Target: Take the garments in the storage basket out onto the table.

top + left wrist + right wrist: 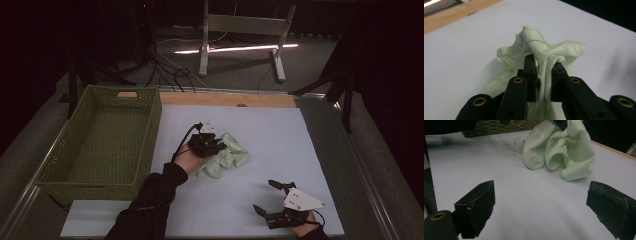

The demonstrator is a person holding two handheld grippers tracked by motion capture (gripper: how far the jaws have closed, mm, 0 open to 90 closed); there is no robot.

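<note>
Your left gripper point(543, 75) pinches the green cloth point(227, 155) mid-frame; right gripper point(270, 200) open lower right. Next, probably basket point(150, 125).

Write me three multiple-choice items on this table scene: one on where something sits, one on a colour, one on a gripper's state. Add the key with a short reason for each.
1. Where does the woven basket stand?
A. At the left side of the table
B. At the right side of the table
C. On top of the cloth

2. What colour is the crumpled cloth?
A. Dark red
B. Pale green
C. Bright yellow

3. How does the left gripper stand?
A. Wide open above the basket
B. Shut on nothing
C. Shut on the cloth

Key:
1 A, since the high view shows the basket at the table's left, beside the white sheet.
2 B, since the cloth looks pale green in all three views.
3 C, since the left gripper view shows a fold of cloth pinched between its jaws, while the right gripper is open over the sheet.
</note>
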